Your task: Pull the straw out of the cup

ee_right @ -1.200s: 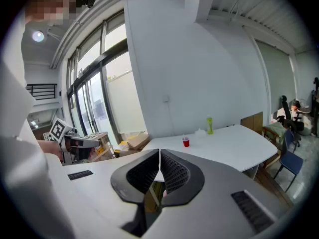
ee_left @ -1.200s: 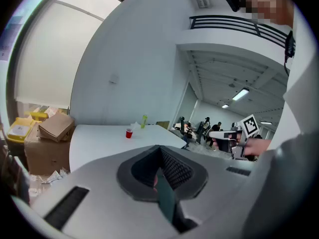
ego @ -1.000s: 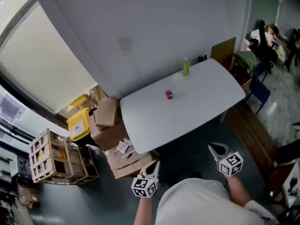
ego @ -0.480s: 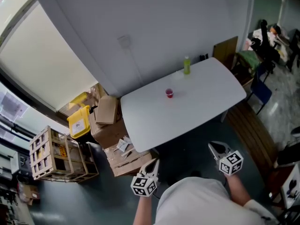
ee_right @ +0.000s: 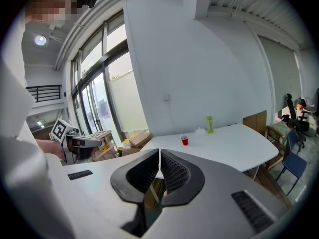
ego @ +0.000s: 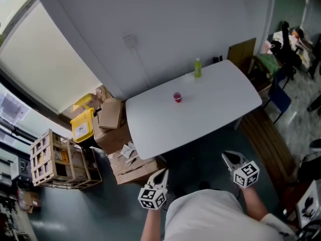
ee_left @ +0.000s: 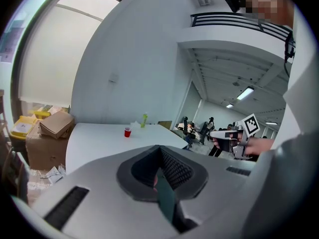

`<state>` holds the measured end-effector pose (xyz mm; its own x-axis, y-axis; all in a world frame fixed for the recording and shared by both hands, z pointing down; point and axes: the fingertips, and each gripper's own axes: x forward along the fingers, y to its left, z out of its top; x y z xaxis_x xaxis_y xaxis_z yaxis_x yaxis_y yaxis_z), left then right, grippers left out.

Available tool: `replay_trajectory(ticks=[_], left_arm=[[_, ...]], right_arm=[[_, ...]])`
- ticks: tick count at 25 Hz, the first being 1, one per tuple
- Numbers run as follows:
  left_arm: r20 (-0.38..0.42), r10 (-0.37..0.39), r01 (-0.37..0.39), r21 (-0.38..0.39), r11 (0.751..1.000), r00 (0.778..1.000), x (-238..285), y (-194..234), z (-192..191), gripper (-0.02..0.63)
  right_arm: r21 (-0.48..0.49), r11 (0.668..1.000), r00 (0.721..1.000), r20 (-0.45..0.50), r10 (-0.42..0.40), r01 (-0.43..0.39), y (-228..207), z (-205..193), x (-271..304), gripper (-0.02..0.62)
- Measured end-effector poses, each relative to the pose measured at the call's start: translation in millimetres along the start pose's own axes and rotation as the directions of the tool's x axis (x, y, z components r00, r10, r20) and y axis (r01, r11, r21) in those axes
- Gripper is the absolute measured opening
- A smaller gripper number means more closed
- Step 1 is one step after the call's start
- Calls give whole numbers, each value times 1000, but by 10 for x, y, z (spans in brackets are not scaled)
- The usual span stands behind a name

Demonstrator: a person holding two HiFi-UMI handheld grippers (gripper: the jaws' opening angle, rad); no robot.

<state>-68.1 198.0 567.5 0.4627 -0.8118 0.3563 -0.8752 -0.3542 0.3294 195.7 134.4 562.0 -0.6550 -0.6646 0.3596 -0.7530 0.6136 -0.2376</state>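
The left tool (ego: 161, 173) and right tool (ego: 229, 157), both closed on nothing, sit well short of the cup (ego: 177, 97) on the bench (ego: 215, 115); reaching it unopened could tip it over.

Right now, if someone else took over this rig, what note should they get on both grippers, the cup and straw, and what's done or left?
Left gripper: shut, empty, short of the table.
Right gripper: shut, empty, also short of the table.
Red cup: upright, mid-table toward the far side; green bottle behind it at the far edge.
Straw: only a thin sliver above the cup's rim, apparently in it.
Done: nothing; cup untouched.
Left: step up to the table, open the jaws, probably steady the cup, pull the straw out.
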Motion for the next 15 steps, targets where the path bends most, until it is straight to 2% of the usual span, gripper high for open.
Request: replay_trajectory(ticks=[15], left_arm=[[26,61,-61,-21,998,998,133,-332,-67,2]], right_arm=[[-15,999,999,-6,48,-48,-358,-145,-228,38]])
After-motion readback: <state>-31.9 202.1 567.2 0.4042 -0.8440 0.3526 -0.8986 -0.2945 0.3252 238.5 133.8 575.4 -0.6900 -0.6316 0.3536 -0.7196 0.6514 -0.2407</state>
